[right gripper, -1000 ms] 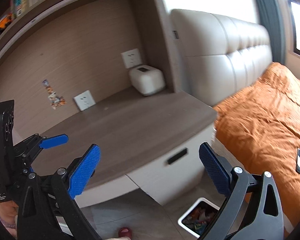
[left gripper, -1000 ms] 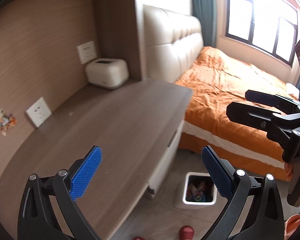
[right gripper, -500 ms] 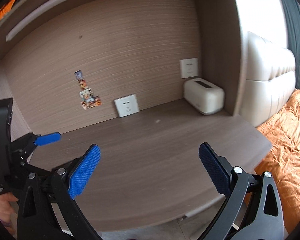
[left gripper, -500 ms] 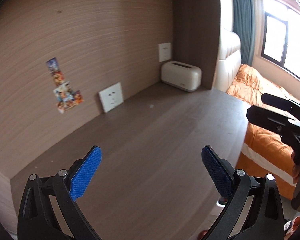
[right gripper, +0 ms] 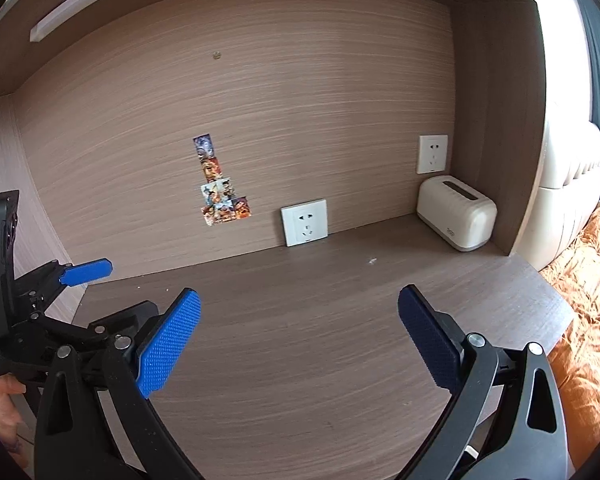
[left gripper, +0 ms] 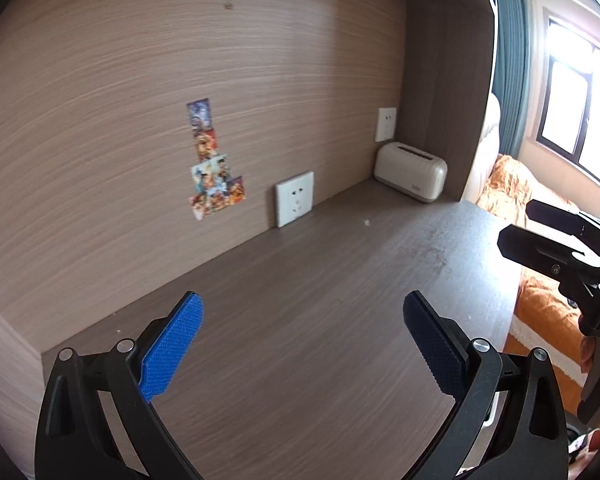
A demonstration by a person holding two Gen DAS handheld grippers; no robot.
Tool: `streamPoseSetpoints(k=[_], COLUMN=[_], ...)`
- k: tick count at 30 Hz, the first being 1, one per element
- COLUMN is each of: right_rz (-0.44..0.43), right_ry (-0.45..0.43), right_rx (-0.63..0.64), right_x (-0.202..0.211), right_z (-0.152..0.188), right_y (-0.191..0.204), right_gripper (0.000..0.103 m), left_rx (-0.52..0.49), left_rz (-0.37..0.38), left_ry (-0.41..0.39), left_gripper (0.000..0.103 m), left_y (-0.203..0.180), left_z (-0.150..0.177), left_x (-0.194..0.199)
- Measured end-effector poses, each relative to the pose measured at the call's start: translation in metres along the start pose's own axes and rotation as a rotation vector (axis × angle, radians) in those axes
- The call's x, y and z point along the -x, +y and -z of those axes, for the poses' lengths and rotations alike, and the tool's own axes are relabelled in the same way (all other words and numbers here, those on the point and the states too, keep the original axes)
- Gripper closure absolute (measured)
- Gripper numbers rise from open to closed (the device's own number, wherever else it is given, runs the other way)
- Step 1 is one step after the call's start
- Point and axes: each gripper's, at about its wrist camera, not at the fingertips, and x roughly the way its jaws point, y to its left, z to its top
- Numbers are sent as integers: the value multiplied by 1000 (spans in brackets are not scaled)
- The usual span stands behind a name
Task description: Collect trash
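My left gripper (left gripper: 302, 340) is open and empty above the brown wooden desk top (left gripper: 300, 280). My right gripper (right gripper: 298, 338) is open and empty above the same desk (right gripper: 300, 300). The right gripper also shows at the right edge of the left wrist view (left gripper: 556, 240), and the left gripper at the left edge of the right wrist view (right gripper: 60, 280). One tiny white scrap (right gripper: 373, 261) lies on the desk near the back; it also shows in the left wrist view (left gripper: 367, 223). No trash bin is in view.
A cream tissue box (right gripper: 456, 212) stands at the back right corner. White wall sockets (right gripper: 304, 222) and stickers (right gripper: 220, 196) are on the wood back panel. An orange bed (right gripper: 588, 280) lies right of the desk. A shelf runs overhead.
Both views have swung left, from the bed, floor and white trash bin to the desk and back panel. The bin has left view. Both grippers stayed open.
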Motion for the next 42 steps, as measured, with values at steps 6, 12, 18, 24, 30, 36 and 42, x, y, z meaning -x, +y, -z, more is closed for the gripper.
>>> streamPoseSetpoints(k=[6,12,18,24,30,36,42], right_rz=[6,13,18,19,28,33,33], right_ry=[0,-2,-3,-5,-6,-4,-2], right_rx=[13,22,28,32,36,27,24], right_x=[-4,-3,-3,0,3,6,7], right_z=[-2,-3,-2,-1,0,2,3], right_y=[19,30,36,39,38,34,31], right_gripper=[5,5,5,5,5,5,5], left_rx=[35,54,44,48,43,24,13], left_rz=[8,16,8,5,22,11,9], left_ry=[-8,-17,-29,-48,-29,-19,-27], left_gripper=[5,5,5,5,5,5,5], left_y=[20,29,31,31,27,20,14], left_z=[2,4,6,5,4,2,1], left_x=[4,10,16,19,15,13,14])
